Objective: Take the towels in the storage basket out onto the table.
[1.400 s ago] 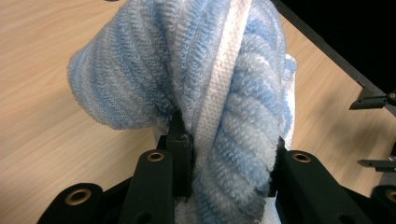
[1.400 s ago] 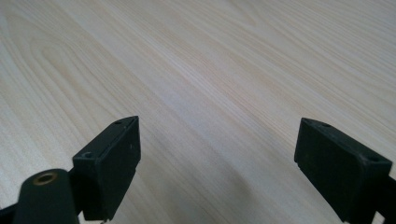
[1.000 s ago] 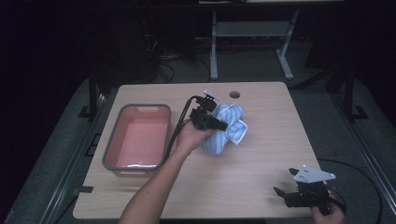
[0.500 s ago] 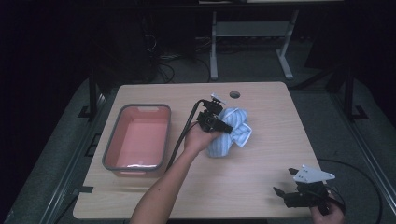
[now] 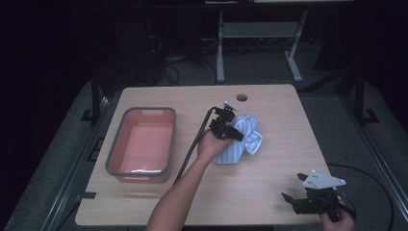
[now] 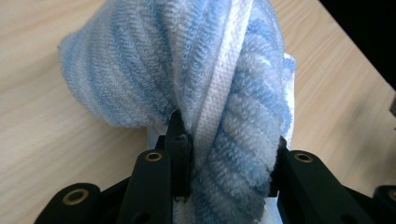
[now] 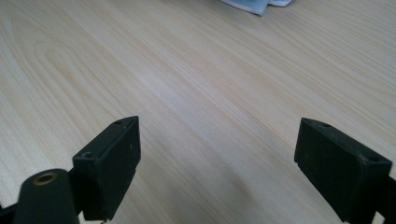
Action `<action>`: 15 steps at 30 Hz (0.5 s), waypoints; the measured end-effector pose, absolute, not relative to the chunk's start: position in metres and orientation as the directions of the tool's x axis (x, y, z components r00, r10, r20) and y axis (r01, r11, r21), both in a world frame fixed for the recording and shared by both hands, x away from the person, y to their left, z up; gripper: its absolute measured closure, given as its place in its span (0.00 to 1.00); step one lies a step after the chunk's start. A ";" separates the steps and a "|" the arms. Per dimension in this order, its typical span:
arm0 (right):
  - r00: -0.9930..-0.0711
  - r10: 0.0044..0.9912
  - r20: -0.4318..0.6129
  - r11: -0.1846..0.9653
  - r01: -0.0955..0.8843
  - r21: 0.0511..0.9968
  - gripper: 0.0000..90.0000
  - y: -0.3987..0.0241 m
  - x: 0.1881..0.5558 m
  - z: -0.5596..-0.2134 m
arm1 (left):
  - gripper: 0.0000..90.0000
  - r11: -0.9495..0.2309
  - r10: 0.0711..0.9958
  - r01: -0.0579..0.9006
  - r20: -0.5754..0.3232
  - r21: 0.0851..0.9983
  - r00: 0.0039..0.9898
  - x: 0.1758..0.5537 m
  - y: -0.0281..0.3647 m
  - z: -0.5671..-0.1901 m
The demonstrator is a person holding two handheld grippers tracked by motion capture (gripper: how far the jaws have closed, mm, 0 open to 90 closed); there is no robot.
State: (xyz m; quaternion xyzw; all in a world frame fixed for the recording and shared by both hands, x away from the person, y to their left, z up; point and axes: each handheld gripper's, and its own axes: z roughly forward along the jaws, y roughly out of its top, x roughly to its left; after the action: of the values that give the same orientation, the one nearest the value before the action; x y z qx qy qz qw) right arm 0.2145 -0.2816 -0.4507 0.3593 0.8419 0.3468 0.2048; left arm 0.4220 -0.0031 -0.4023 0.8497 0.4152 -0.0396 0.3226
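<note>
From the high view, the left gripper (image 5: 236, 135) sits near the middle of the wooden table (image 5: 269, 192), its jaws buried in a bunched blue-and-white striped towel (image 5: 243, 142). The towel lies on the tabletop right at and just beyond those jaws, part of it spreading back under the left hand (image 5: 210, 144) that carries the tool. A pink tub with a grey rim (image 5: 140, 144) stands well apart on the other side of that hand, away from the fingertips. The right gripper (image 5: 294, 196) rests at the near right corner of the table, well apart from the towel, with its jaws pointing toward the table's middle.

In the left gripper view, the two black jaws are pinched on a thick fold of the towel (image 6: 219, 93): the terry cloth fills the space between the pads and bulges up and over them, hanging in front of the fingers with bare wood visible on both sides.

In the right gripper view, the jaws stand spread wide with nothing between them but bare wood. A corner of the towel (image 7: 252, 5) shows far ahead of the fingertips, at the top edge.
</note>
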 end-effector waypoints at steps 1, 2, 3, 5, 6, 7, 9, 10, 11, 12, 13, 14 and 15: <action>-0.658 0.746 -0.097 0.503 0.463 0.729 0.15 -0.282 0.215 -0.451 | 0.72 -0.454 0.681 0.735 -0.336 0.504 0.651 0.422 -0.004 -0.406; -0.658 0.746 -0.097 0.503 0.463 0.729 0.15 -0.282 0.215 -0.451 | 0.72 -0.457 0.681 0.737 -0.336 0.499 0.650 0.422 -0.006 -0.410; -0.659 0.746 -0.095 0.503 0.464 0.729 0.15 -0.282 0.215 -0.451 | 0.72 -0.474 0.679 0.734 -0.329 0.486 0.656 0.422 -0.009 -0.417; -0.660 0.744 -0.100 0.506 0.459 0.730 0.15 -0.282 0.215 -0.451 | 0.72 -0.471 0.679 0.738 -0.335 0.484 0.653 0.422 -0.011 -0.421; -0.659 0.746 -0.099 0.505 0.461 0.730 0.15 -0.283 0.215 -0.451 | 0.72 -0.474 0.679 0.739 -0.335 0.480 0.653 0.421 -0.012 -0.423; -0.654 0.751 -0.090 0.498 0.472 0.728 0.15 -0.282 0.214 -0.451 | 0.72 -0.480 0.678 0.737 -0.331 0.476 0.656 0.421 -0.013 -0.424; -0.652 0.753 -0.087 0.494 0.473 0.729 0.15 -0.283 0.214 -0.451 | 0.72 -0.484 0.675 0.734 -0.331 0.476 0.659 0.421 -0.014 -0.427; -0.652 0.753 -0.086 0.494 0.474 0.729 0.15 -0.283 0.214 -0.451 | 0.72 -0.485 0.675 0.734 -0.330 0.475 0.660 0.421 -0.015 -0.428; -0.651 0.755 -0.082 0.491 0.478 0.728 0.15 -0.283 0.214 -0.451 | 0.72 -0.487 0.676 0.733 -0.327 0.475 0.661 0.421 -0.016 -0.429; -0.652 0.754 -0.081 0.491 0.477 0.729 0.15 -0.283 0.214 -0.451 | 0.70 -0.492 0.675 0.732 -0.324 0.471 0.663 0.420 -0.017 -0.430; -0.652 0.754 -0.081 0.491 0.477 0.729 0.15 -0.283 0.214 -0.451 | 0.70 -0.493 0.675 0.732 -0.324 0.470 0.663 0.420 -0.018 -0.431; -0.654 0.752 -0.080 0.492 0.477 0.729 0.15 -0.283 0.215 -0.451 | 0.70 -0.494 0.676 0.732 -0.322 0.469 0.663 0.420 -0.018 -0.432; -0.655 0.752 -0.081 0.493 0.476 0.729 0.15 -0.283 0.215 -0.451 | 0.70 -0.500 0.674 0.728 -0.317 0.469 0.667 0.420 -0.019 -0.432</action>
State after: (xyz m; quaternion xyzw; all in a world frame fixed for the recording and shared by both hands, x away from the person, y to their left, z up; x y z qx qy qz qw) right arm 0.2146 -0.2826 -0.4512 0.3650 0.8408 0.3470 0.1986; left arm 0.4200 -0.0186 -0.4320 0.8649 0.4052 -0.0463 0.2926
